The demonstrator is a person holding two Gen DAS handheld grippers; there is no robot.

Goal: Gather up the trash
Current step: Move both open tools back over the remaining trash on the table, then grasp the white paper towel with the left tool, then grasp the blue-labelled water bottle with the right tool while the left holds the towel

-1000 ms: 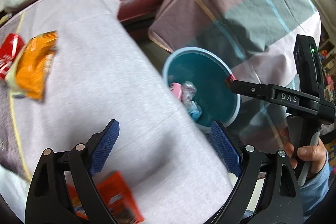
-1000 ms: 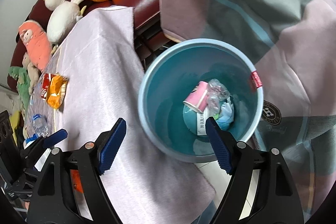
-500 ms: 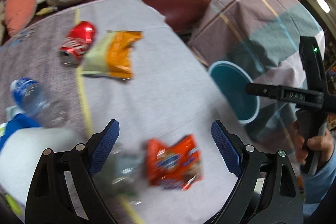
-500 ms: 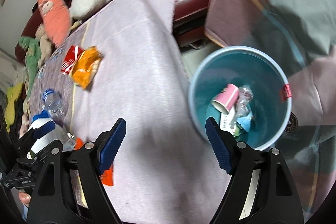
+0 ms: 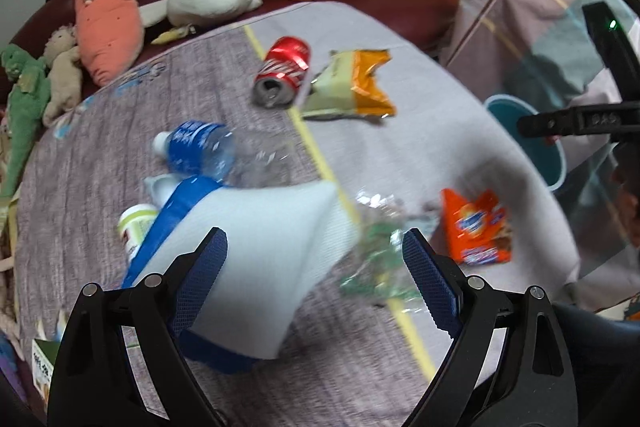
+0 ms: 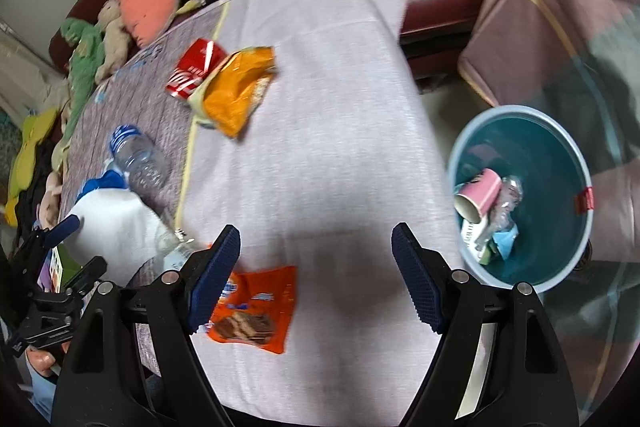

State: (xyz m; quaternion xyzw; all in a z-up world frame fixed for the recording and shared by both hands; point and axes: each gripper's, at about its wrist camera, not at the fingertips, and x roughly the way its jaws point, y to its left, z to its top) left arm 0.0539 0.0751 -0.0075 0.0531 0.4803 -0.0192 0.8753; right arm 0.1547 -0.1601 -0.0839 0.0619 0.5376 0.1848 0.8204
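Fingers [image 6: 416, 283] spread above orange snack packet [image 6: 250, 309], lettering blurred

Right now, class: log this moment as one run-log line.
left gripper: open, empty | right gripper: open, empty | on cloth: red can, orange snack bag, bottle | bin: holds pink cup

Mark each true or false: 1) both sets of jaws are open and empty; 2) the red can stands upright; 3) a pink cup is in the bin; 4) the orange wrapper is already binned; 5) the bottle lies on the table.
1) True: left gripper and right gripper hold nothing.
2) False: the can lies on its side.
3) True: the pink cup lies inside the bin.
4) False: the orange wrapper lies on the table.
5) True: the bottle lies on its side there.
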